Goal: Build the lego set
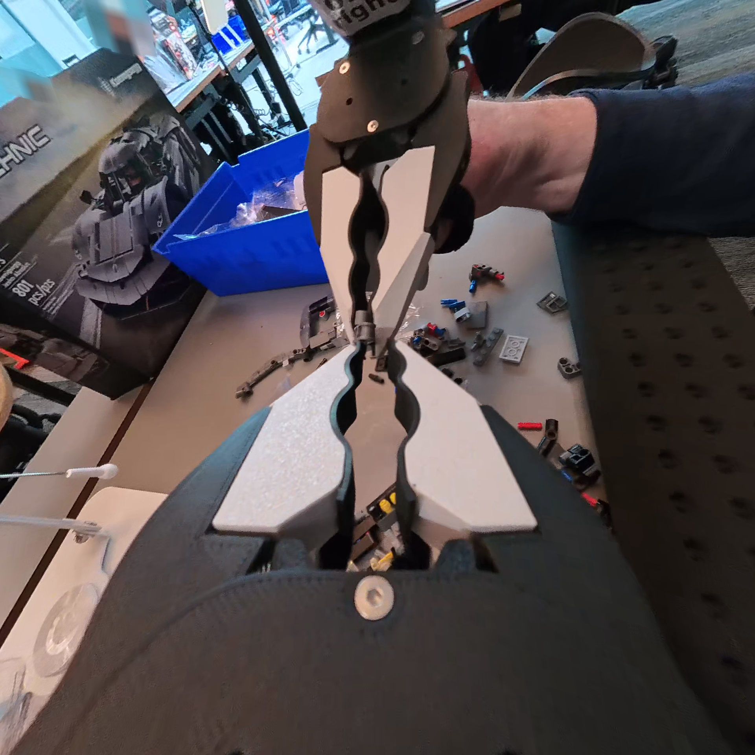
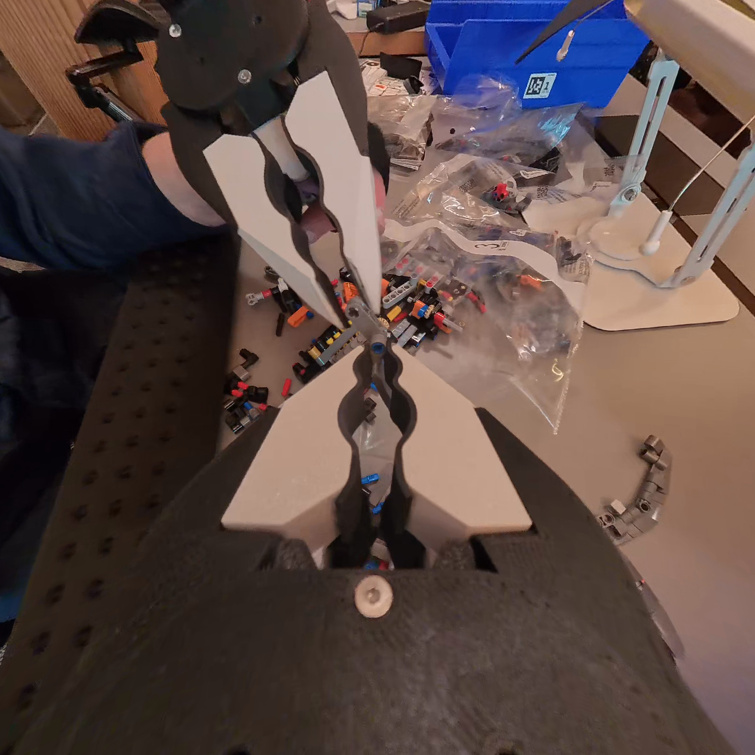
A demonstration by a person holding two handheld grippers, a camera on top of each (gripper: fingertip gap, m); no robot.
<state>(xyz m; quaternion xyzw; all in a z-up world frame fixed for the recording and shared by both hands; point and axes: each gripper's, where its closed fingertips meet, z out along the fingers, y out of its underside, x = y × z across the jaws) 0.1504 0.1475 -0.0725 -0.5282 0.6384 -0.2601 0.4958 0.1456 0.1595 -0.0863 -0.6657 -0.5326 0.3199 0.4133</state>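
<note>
1. Grey lego beam with a blue pin sits mid-air above the worktop, right where both tool tips meet.
2. Right gripper: jaws clamped on a dark piece joined to the beam.
3. Left gripper: jaws nearly together at the tips, apparently pinching the beam's other end; contact unclear.
4. Loose lego parts litter the worktop below; clear parts bags just beyond.
5. Blue bin and set box stand behind.
</note>
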